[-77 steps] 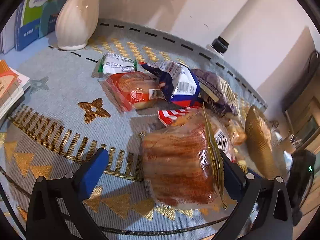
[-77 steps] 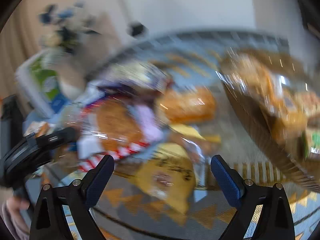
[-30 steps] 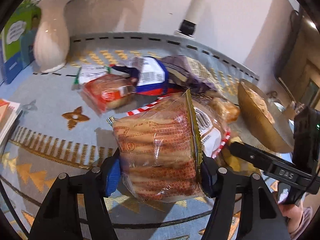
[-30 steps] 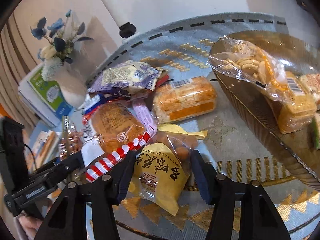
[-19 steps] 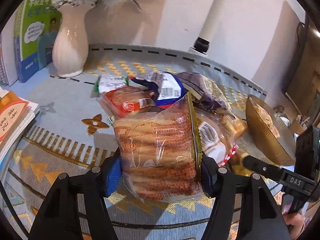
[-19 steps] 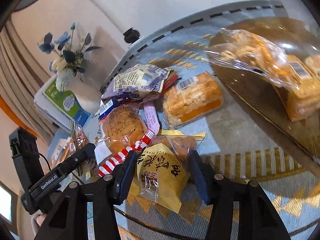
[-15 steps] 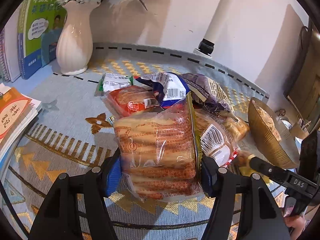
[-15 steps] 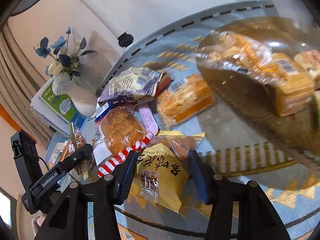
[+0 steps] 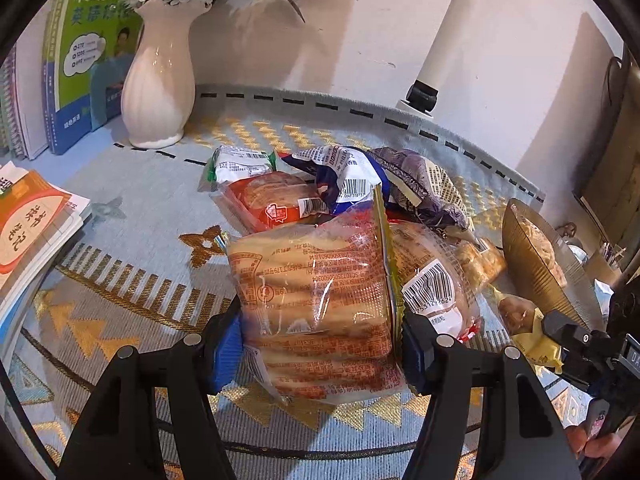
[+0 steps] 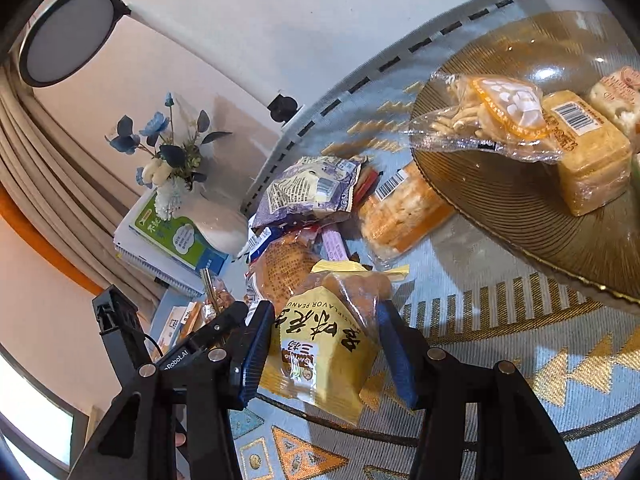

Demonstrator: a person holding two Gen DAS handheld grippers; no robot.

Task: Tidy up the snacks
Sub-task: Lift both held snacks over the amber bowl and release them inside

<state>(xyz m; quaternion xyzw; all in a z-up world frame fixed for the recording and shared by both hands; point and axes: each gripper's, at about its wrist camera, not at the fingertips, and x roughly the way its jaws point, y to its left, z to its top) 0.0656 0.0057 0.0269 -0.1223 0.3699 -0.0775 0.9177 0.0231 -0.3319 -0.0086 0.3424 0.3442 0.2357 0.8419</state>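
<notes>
Slippage worries me most, since both of my claws are clamped on soft, crinkly packets. My left gripper point(image 9: 320, 344) squeezes the clear bread-stick bag point(image 9: 316, 304) from both sides, its blue pads pressed into the film near the bag's lower half, so the taller upper part leans free above the snack pile point(image 9: 320, 196). If I swing it fast toward the golden tray point(image 10: 500, 208), I judge the film could slide through the pads or the bag could tip and knock the round bun packet point(image 9: 436, 292) just beside it. My right gripper point(image 10: 320, 356) pinches the yellow peanut packet point(image 10: 320, 352); the pads bite mostly on loose wrapper, with the nuts bulging at the far end, so the weight may drag it out. The tray already holds a biscuit-stick bag point(image 10: 492, 120) and a wrapped cake point(image 10: 588, 156) near its rim, and a careless drop there could push them over the edge. My two claws also sit close together, so crossing paths risks a collision.
</notes>
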